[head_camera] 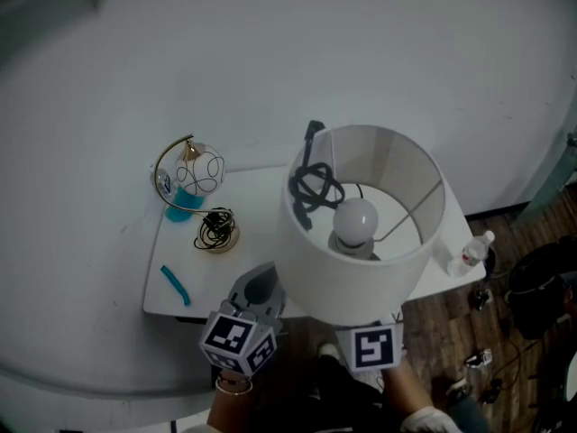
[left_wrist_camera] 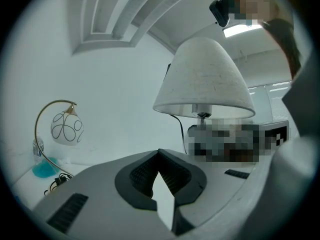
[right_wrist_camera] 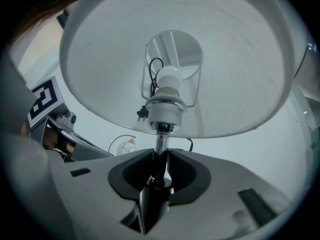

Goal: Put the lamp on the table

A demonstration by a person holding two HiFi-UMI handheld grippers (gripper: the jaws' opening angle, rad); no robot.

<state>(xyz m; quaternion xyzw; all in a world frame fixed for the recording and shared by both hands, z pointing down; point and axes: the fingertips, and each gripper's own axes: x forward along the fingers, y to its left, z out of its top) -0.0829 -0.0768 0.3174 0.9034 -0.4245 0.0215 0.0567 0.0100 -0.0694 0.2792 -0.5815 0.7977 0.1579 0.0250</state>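
Observation:
A white lamp with a drum shade point(head_camera: 347, 278) and a bare bulb point(head_camera: 354, 218) hangs over the right half of a small white table point(head_camera: 194, 264). A black cord point(head_camera: 313, 188) is bundled inside the shade. My right gripper point(right_wrist_camera: 159, 156) is shut on the lamp's thin metal stem point(right_wrist_camera: 160, 138) just under the socket. In the head view only its marker cube point(head_camera: 374, 346) shows below the shade. My left gripper point(head_camera: 261, 284) sits at the table's front edge, left of the lamp. Its jaws meet at the tips point(left_wrist_camera: 159, 153) with nothing between them. The left gripper view shows the shade point(left_wrist_camera: 202, 79) ahead and to the right.
On the table's left part stand a small lamp with a gold arc and a patterned globe point(head_camera: 199, 170) on a teal base, a coiled black cord point(head_camera: 216, 229) and a teal strip point(head_camera: 176, 284). A bottle point(head_camera: 471, 253) stands at the right edge. A white wall rises behind. Dark wooden floor lies to the right.

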